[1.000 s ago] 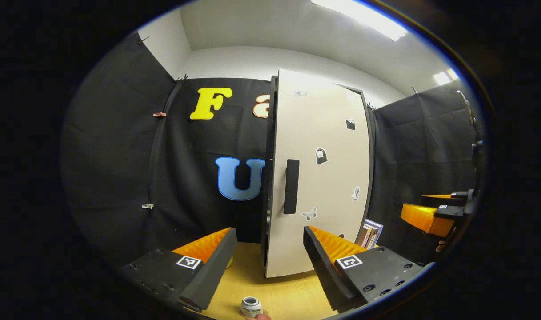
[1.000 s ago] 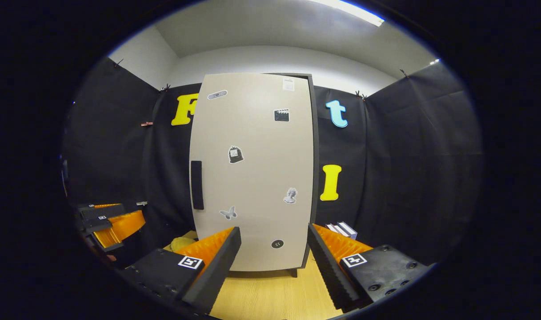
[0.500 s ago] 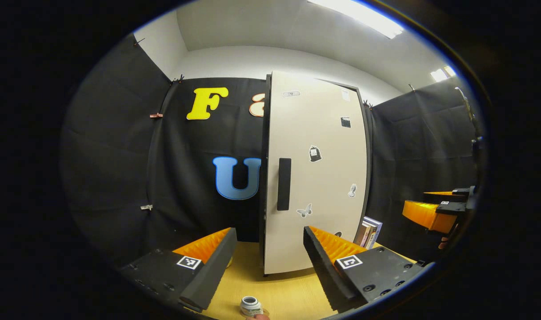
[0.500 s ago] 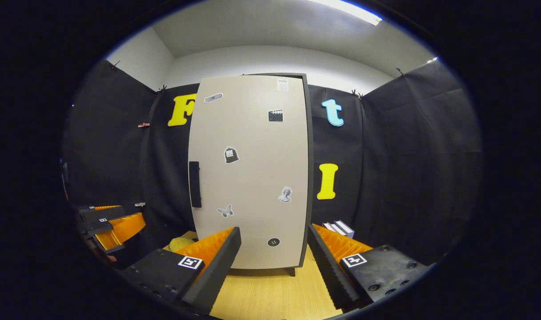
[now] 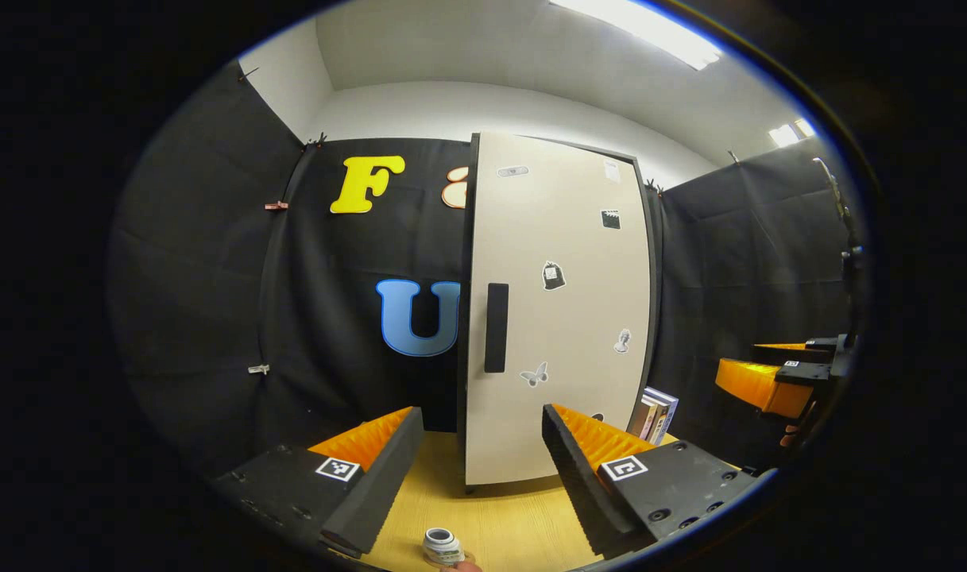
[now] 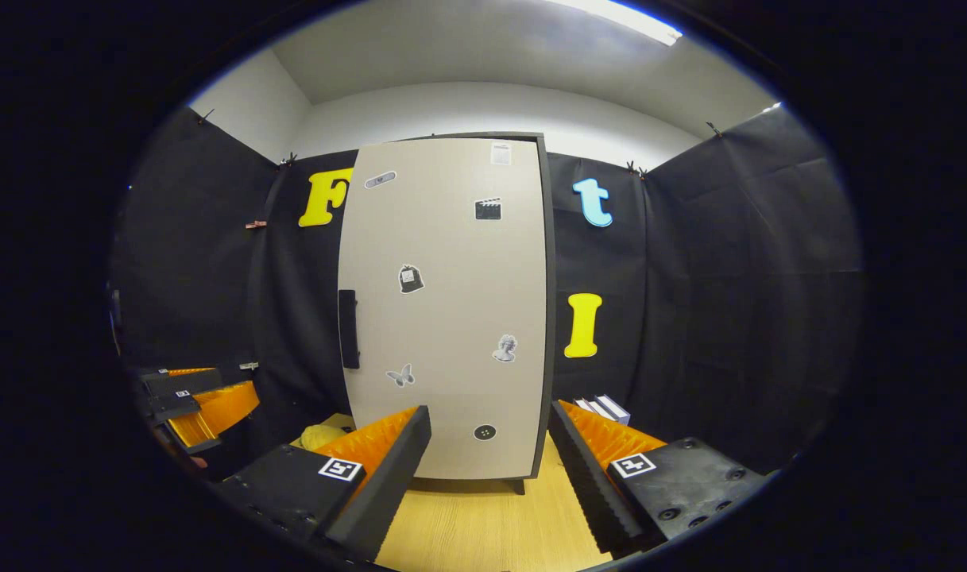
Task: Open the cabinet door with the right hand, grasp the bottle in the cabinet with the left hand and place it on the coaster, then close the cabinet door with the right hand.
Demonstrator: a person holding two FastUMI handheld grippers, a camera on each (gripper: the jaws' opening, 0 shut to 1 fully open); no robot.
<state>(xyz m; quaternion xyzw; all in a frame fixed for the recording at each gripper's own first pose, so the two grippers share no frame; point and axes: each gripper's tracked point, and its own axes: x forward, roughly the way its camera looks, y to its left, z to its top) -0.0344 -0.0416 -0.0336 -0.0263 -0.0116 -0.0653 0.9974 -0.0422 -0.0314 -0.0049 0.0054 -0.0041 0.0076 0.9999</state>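
Note:
A tall cabinet stands on the wooden table, its pale door [image 5: 558, 318] [image 6: 451, 310] carrying stickers and a dark vertical handle [image 5: 496, 327] [image 6: 348, 328]. The door lies nearly flush with the cabinet. A small white bottle [image 5: 442, 546] stands on the table at the bottom of the left gripper view, close below my left gripper [image 5: 481, 413], which is open and holds nothing. My right gripper [image 6: 491, 409] is open too, facing the lower door from a short way off. It also appears at the right of the left gripper view [image 5: 769, 381].
Several books [image 5: 654, 413] [image 6: 606, 409] lean beside the cabinet's right side. A yellow object [image 6: 322, 435] lies on the wooden table [image 6: 483, 524] to the cabinet's left. My left gripper [image 6: 201, 397] sits at the far left of the right gripper view.
The cabinet door has swung from ajar to nearly flush with the cabinet. Both grippers have stayed open and drifted only slightly.

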